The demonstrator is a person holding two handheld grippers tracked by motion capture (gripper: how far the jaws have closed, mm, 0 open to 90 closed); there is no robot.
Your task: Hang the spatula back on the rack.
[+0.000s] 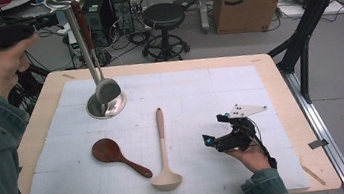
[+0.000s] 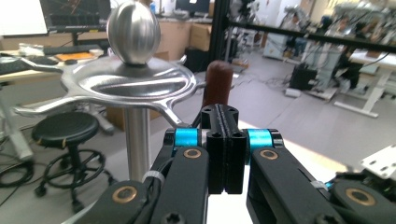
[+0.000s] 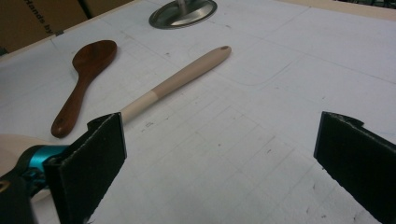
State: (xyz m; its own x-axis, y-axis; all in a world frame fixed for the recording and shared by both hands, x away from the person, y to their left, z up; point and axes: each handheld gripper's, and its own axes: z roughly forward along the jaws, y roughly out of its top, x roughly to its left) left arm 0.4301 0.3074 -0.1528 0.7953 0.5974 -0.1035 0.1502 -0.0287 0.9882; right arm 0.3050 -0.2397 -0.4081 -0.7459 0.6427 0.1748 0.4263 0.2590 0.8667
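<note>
Left fingers at the rack top, hung spatula beside them

High view: the spatula (image 1: pixel 107 89) hangs on the rack (image 1: pixel 85 53) at 10 o'clock on the worktop (image 1: pixel 184 88); your left gripper (image 1: pixel 53 18) is by its top, your right gripper (image 1: pixel 214 128) at 4 o'clock. Left gripper view: fingers pressed together, empty, the brown handle just behind at 12 o'clock, so back straight off without nudging it. Right gripper view: fingers wide apart, the ladle (image 3: pixel 180 77) at 10 o'clock; take its handle squarely
</note>
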